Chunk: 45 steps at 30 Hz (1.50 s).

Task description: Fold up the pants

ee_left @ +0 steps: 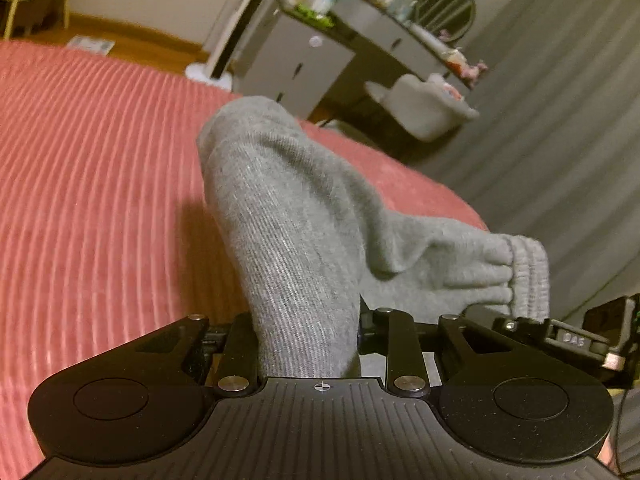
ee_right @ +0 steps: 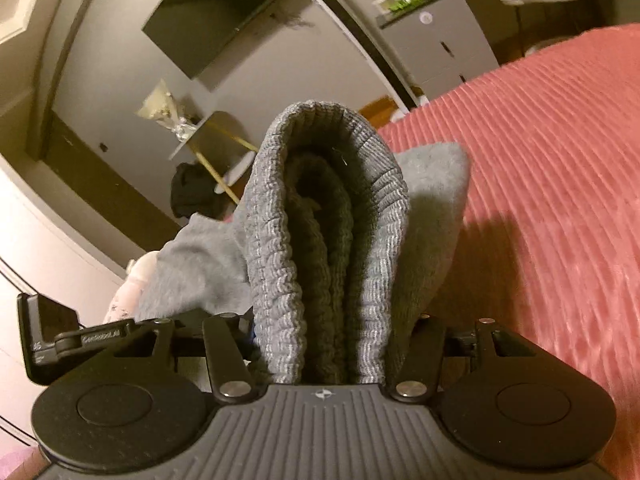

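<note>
The grey knit pants are lifted above a pink ribbed bedspread. My left gripper is shut on a bunched fold of the fabric, which rises in front of the camera; the ribbed waistband hangs at the right, next to the other gripper's body. My right gripper is shut on the doubled ribbed waistband, which stands up between the jaws. More grey fabric trails left and behind. Both pairs of fingertips are hidden by cloth.
The bedspread fills the right of the right wrist view. Beyond the bed stand a grey cabinet with small items on top, a round mirror, a wall TV and grey curtains.
</note>
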{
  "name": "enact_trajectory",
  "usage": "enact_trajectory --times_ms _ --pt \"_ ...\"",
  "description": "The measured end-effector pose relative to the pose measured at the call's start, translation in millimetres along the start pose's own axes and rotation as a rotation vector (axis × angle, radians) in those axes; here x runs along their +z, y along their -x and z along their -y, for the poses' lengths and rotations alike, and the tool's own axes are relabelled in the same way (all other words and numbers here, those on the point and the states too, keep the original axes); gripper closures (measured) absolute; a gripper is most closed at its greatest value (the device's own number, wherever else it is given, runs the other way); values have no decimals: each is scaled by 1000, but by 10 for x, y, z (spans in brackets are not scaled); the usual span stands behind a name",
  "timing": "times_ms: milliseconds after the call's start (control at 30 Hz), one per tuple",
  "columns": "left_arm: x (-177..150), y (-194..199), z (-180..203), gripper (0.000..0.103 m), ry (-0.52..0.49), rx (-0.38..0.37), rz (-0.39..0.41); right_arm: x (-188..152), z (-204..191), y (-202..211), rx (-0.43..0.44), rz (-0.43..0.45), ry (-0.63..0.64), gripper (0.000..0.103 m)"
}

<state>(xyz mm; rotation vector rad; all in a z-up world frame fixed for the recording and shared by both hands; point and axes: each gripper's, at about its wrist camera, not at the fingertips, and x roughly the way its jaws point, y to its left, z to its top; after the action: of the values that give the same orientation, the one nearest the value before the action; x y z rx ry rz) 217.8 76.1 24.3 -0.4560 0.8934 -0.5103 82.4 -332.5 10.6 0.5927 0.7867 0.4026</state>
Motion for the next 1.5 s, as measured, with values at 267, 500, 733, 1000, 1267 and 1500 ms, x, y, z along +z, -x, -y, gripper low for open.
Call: enact_trajectory --times_ms 267,500,733,1000,1267,1500 --pt "85 -116 -236 74 14 -19 38 84 136 -181 4 -2 -15 47" --pt "61 -482 -519 18 56 124 -80 126 422 -479 -136 -57 -99 4" --pt "12 -711 -806 19 186 -54 -144 -31 788 -628 -22 -126 -175 5" --pt "189 -469 -547 75 170 -144 -24 103 414 -549 -74 -4 20 46" --pt "110 -230 -272 33 -29 366 97 281 231 -369 -458 110 181 4" --pt "-345 -391 361 7 -165 326 95 -203 -374 -176 -301 303 352 61"
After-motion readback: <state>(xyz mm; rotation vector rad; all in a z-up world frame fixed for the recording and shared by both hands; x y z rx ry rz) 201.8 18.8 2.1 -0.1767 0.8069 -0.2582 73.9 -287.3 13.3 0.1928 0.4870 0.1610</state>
